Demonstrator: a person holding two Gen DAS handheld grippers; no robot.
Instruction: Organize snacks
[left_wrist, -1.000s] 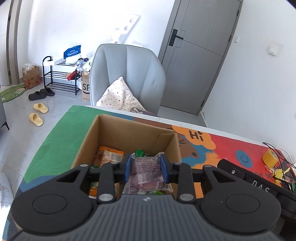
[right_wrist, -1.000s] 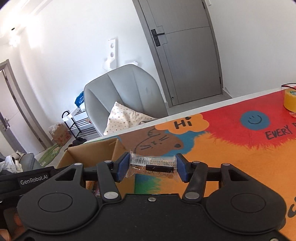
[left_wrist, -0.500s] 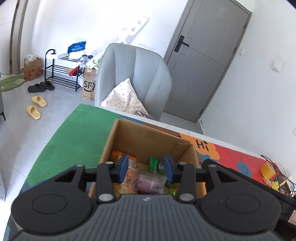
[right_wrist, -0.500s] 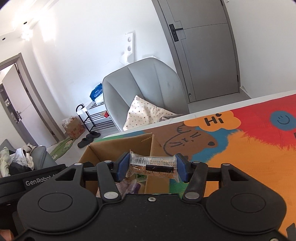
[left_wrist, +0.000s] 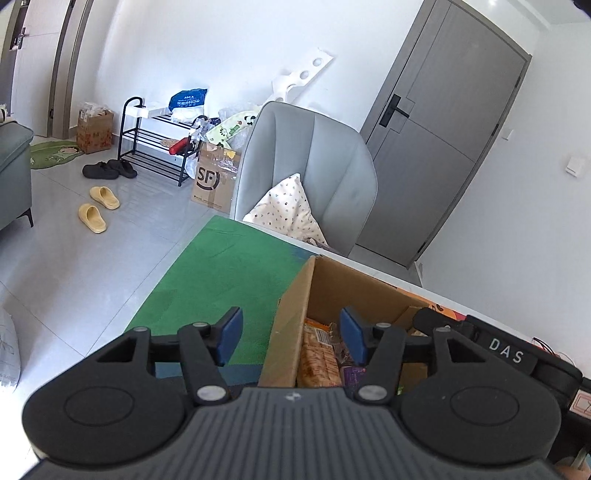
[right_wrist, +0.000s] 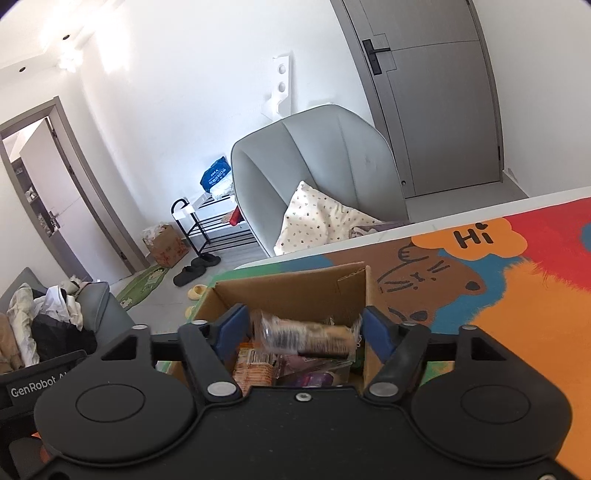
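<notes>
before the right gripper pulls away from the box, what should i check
1. Right gripper open: ok, its fingers are spread wider than the packet.
2. Clear-wrapped snack packet free of the fingers: cannot tell, it is blurred.
3. Packet above the cardboard box opening: ok.
4. Left gripper open and empty: ok.
5. Box upright on the colourful mat: ok.

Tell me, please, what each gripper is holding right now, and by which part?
Left gripper: open, holding nothing. Right gripper: open above the cardboard box; the clear-wrapped snack packet sits blurred between its pads, apparently released, not gripped.
</notes>
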